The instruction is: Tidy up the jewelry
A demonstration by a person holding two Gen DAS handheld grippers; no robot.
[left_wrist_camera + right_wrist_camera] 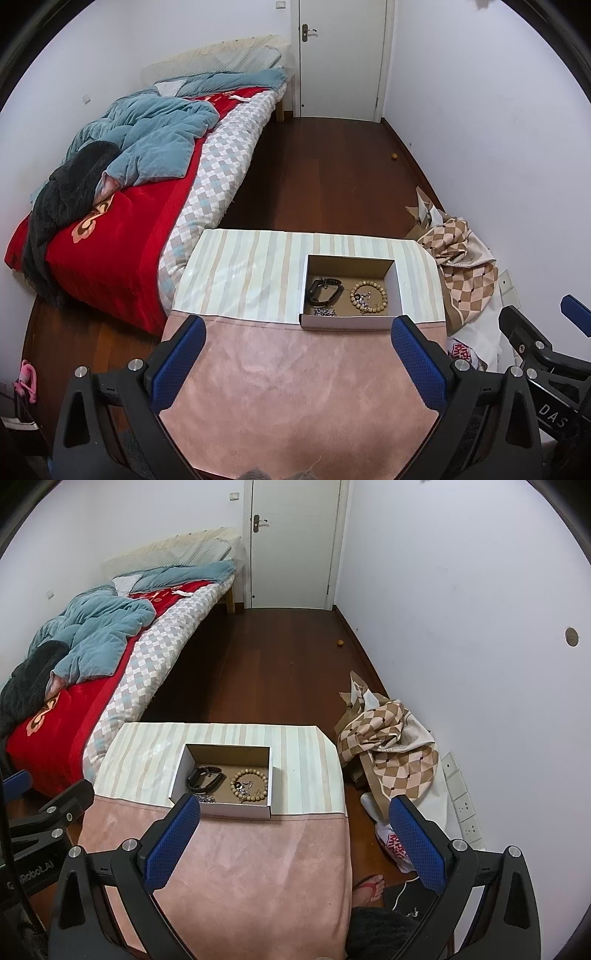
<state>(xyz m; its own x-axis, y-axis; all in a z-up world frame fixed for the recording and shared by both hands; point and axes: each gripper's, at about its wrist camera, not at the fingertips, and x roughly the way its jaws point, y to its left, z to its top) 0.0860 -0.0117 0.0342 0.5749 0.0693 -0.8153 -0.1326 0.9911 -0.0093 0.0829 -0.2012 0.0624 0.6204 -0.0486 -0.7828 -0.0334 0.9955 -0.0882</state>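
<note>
Left wrist view shows the left gripper [297, 363] spread wide and holding nothing, poised over the pink cloth [295, 387] at the near end of the desk [240, 273]. Ahead and slightly to its right sits the open cardboard box [349, 321], resting on the striped covering with its near wall about at the seam between stripes and pink. Inside lie 3 pieces: a black strap bracelet [323, 291] on the left, a wooden bead bracelet [369, 297] on the right with a small metal charm across it, and a silver chain [325, 312] tucked against the near wall. From the right wrist view, the right gripper [295, 843] is equally wide apart and empty, and the same box [221, 808] lies ahead and to its left, its left fingertip overlapping the box's near-left corner in the picture. The box's long axis runs across both views, left to right, so either gripper would reach forward over the near wall; the 2 seem about equally close. Only the right wrist view shows a sandalled foot [369, 886] on the floor beside the desk, while the left wrist view alone shows pink footwear [27, 380] on the floor by the bed. With all jewelry already in the box, the sorting looks nearly or fully done.
</note>
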